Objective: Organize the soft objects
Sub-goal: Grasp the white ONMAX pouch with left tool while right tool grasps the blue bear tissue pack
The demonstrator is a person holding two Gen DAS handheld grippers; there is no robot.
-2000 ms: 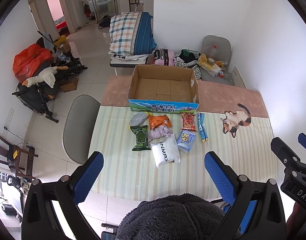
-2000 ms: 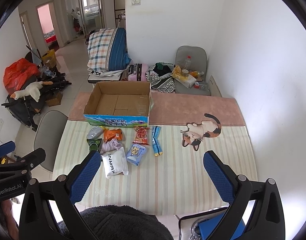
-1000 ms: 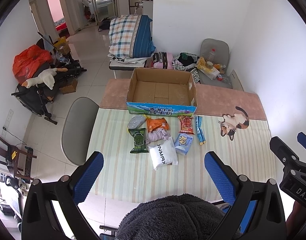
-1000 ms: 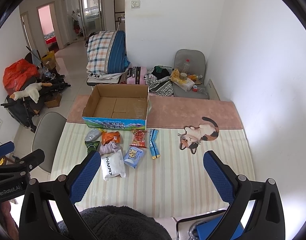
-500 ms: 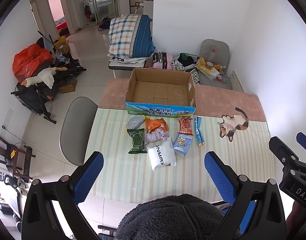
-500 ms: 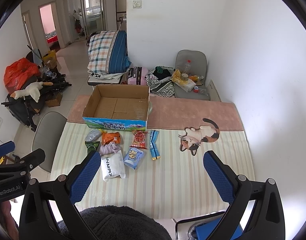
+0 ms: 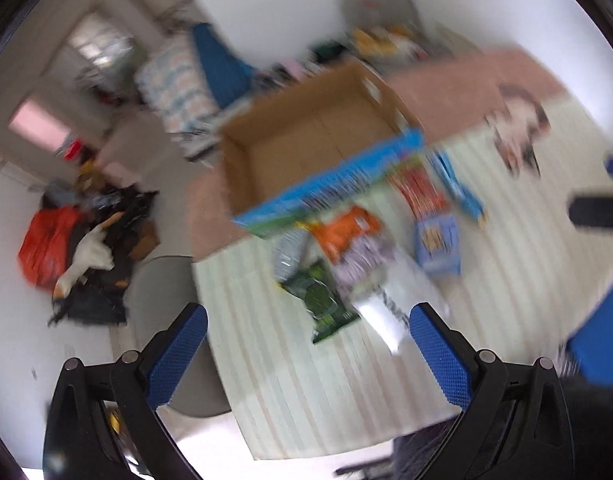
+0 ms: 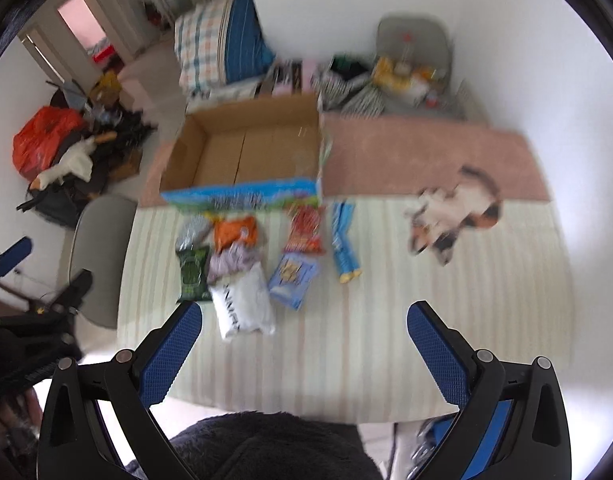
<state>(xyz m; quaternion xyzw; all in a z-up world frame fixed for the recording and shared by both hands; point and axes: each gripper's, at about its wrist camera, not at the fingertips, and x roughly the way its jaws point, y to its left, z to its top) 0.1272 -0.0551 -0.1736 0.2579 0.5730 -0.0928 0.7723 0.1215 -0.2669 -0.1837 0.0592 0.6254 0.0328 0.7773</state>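
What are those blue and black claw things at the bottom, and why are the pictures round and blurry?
They are grabbers a person holds, one per hand. Each carries a round-lens camera, so one picture looks past the left gripper and the other past the right gripper. Both are open and hold nothing. The blur suggests the hands are moving. On the striped table lie soft packets: a white packet, a green packet, an orange packet and a light blue packet. Behind them stands an empty cardboard box.

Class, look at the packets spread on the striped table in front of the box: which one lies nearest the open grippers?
The white pouch with dark lettering. It lies at the near end of the cluster, farthest from the cardboard box.
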